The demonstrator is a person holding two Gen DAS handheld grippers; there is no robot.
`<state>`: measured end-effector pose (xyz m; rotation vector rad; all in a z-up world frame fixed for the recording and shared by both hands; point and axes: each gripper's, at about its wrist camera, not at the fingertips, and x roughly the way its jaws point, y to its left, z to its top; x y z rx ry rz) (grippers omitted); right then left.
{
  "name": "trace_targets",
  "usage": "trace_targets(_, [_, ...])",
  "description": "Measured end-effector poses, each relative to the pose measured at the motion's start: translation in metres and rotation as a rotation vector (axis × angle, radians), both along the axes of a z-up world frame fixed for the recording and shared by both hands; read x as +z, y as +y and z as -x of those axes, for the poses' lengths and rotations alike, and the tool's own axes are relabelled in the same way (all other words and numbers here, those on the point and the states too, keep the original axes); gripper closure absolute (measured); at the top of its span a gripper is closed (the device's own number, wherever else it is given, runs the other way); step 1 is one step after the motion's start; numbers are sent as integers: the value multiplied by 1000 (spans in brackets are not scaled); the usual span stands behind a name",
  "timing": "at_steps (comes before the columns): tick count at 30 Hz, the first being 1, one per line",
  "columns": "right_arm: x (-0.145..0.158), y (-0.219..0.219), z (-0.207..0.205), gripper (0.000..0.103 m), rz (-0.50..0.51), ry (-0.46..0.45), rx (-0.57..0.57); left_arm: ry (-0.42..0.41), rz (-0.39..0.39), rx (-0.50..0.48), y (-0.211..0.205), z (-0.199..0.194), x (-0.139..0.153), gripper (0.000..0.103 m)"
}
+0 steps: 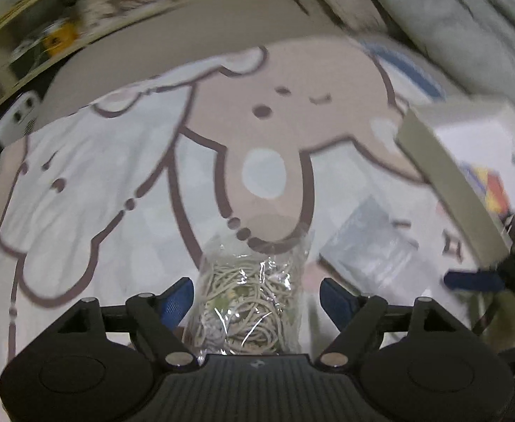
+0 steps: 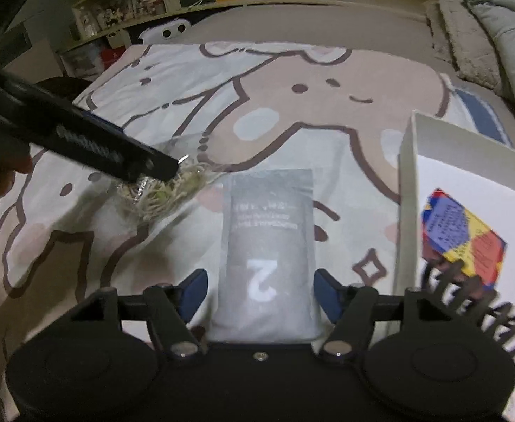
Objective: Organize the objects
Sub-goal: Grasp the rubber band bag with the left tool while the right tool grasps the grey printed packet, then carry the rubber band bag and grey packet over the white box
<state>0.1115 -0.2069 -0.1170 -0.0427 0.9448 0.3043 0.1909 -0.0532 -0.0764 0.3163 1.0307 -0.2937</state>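
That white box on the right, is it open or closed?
Open. The white box has no lid on it: its raised wall and pale floor are exposed, and a colourful card lies inside. Whether anything else is inside, cannot tell.

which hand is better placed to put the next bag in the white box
Right, probably. The right gripper straddles the grey pouch, with the white box right beside it. The left gripper stands open around the bag of rubber bands, farther from the box.
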Motion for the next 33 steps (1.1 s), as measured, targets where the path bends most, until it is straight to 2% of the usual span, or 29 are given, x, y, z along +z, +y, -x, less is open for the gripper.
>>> trace_targets(6, [-13, 3, -11, 35, 20, 26, -18, 57, -64, -11, -1, -17, -24, 24])
trace_targets(11, [-12, 4, -11, 44, 27, 30, -7, 97, -12, 73, 13, -22, -36, 23])
trace_targets(13, [-10, 3, -10, 49, 22, 27, -11, 100, 22, 108, 19, -21, -39, 28])
trace_targets(15, [-8, 3, -9, 51, 18, 19, -6, 89, 44, 131, 23, -18, -38, 38])
trace_targets(19, [2, 3, -5, 52, 10, -25, 5, 56, 69, 158, 27, -8, -28, 45])
trace_targets(25, [30, -3, -2, 52, 5, -121, -19, -50, 152, 216, 37, 7, 7, 45])
trace_targets(33, [71, -27, -1, 51, -12, -230, -89, -183, 212, 258, 34, 22, 50, 45])
